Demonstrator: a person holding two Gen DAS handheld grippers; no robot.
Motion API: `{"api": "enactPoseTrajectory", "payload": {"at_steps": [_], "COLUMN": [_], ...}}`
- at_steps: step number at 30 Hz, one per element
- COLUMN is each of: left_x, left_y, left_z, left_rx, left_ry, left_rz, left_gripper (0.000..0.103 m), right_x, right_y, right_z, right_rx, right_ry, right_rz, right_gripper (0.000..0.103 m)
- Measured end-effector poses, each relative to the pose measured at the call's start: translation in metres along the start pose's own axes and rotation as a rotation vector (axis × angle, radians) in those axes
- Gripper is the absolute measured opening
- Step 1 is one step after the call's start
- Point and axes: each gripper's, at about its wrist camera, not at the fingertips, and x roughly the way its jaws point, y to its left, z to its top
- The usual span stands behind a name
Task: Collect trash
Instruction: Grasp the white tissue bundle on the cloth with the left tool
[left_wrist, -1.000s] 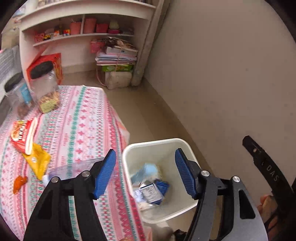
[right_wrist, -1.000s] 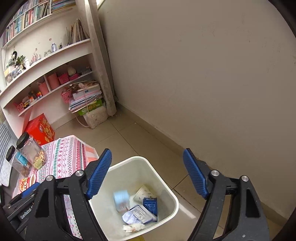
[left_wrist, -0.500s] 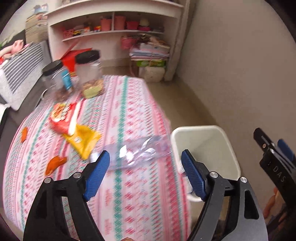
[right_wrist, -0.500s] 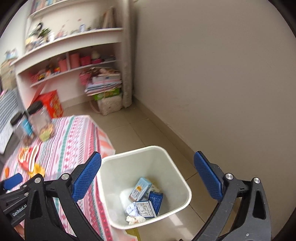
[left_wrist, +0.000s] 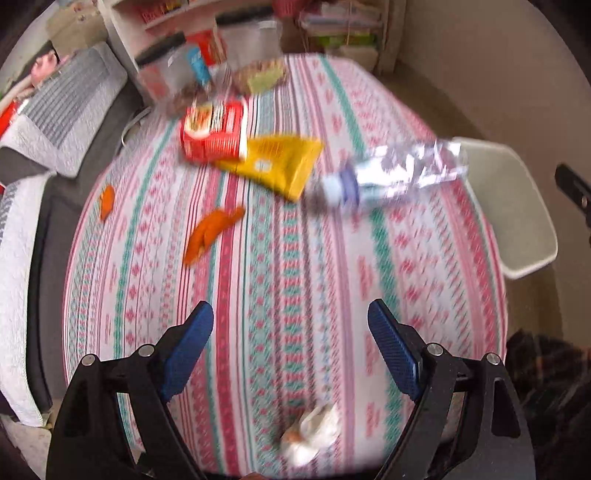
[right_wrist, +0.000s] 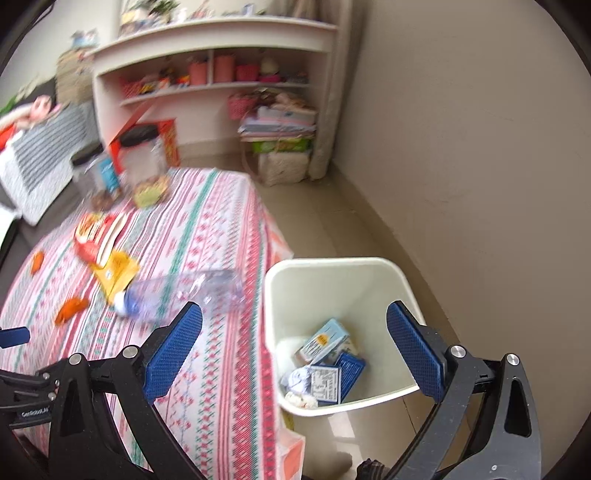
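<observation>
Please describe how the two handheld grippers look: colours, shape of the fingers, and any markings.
Both the left gripper and the right gripper have a matte black angular frame with cut-out openings and small silver screws at the joints. Each finger ends in a blue pad with a fine cross-hatched texture. In the right wrist view, small white lettering marks the black body at lower left, too small to read surely.

Bottle (left_wrist: 391, 173) on table (left_wrist: 280, 266), bin (right_wrist: 332, 288) just beside, apparently cartons (right_wrist: 325, 341) inside.
</observation>
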Motion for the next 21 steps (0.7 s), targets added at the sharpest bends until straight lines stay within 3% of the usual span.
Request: {"api": "enactPoseTrajectory", "payload": {"at_steps": [5,15,21], "left_x": [0.022,0.04,0.045], "left_y": [0.011,-0.001,-0.026], "left_z": [-0.035,-0.081,-0.106], "left_rx": [0.054,0.165,0.289], "left_ry": [0.145,0.266,0.301], "left_rz": [-0.032,-0.113,-0.146], "left_gripper": [0.083,0.083,0.068], "right_x": [0.011,0.027,0.045], "right_y": [0.023,0.054,0.061], "right_z": [-0.003,-0.01,-0.016], "right_rx": [-0.054,-0.154,-0.156], "right_ry": [0.059,0.134,0.216], "right_rz": [0.037,0.034,0.057], "right_gripper": [0.096,0.096,0.096]}}
